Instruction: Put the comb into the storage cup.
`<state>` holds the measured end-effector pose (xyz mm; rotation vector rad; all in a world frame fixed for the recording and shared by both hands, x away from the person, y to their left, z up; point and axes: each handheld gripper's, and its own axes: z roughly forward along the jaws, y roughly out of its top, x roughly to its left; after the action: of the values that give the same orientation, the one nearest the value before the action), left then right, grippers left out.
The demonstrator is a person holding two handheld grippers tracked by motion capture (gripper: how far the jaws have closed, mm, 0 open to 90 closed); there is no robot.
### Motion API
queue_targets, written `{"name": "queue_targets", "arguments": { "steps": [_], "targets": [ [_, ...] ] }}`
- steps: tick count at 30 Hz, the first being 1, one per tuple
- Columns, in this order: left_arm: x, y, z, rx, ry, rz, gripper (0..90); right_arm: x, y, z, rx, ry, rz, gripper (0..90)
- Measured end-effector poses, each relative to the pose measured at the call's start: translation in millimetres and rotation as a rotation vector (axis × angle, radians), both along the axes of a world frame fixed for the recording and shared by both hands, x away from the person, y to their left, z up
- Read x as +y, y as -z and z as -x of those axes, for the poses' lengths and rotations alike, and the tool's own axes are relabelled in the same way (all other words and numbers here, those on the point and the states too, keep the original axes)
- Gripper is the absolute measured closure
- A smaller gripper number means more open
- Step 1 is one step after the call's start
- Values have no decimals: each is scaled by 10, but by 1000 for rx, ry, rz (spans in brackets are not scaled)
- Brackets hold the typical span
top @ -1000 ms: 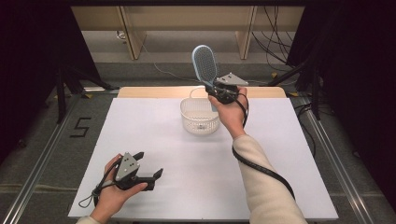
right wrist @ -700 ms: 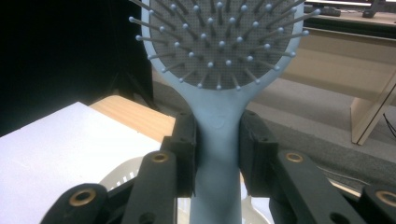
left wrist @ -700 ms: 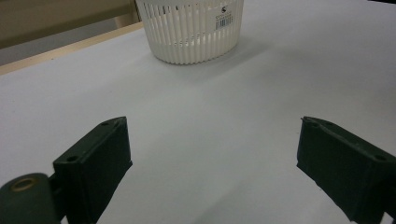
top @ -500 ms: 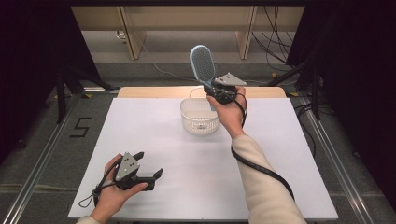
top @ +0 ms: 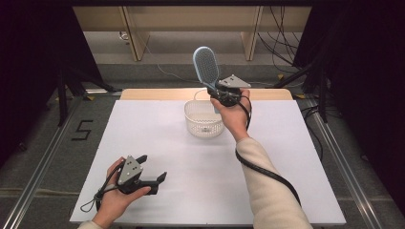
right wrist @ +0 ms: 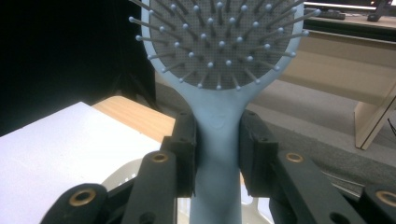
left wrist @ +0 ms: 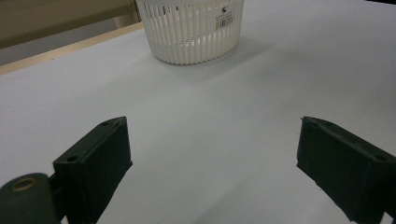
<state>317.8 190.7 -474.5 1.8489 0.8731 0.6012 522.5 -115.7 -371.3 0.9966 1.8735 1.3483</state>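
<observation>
Left tongs [top: 154, 168] low over near-left of white table [top: 296, 143], jaws wide apart, nothing between. Farther off, white slatted basket [top: 204, 119] mid-table. Right tongs [top: 213, 91] raised just above basket's far rim, clamped on hairbrush [top: 206, 67] handle. Hairbrush pale blue, oval grey pad, ball-tipped bristles. Long axis near upright, head up, leaning slightly left, handle end down toward basket.

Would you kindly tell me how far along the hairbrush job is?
Done: the right hand-held gripper is clamped on the blue hairbrush handle, head up, above the white basket. Left: seemingly lowering it in and releasing. The left hand-held gripper rests open on the table.
</observation>
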Motion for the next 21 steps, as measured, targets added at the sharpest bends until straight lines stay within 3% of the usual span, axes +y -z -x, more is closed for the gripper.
{"name": "queue_targets", "arguments": {
  "steps": [21],
  "targets": [
    [-2,2,-2,1,1,0,93,15,40,-27,1,-9,-1,704]
  ]
}}
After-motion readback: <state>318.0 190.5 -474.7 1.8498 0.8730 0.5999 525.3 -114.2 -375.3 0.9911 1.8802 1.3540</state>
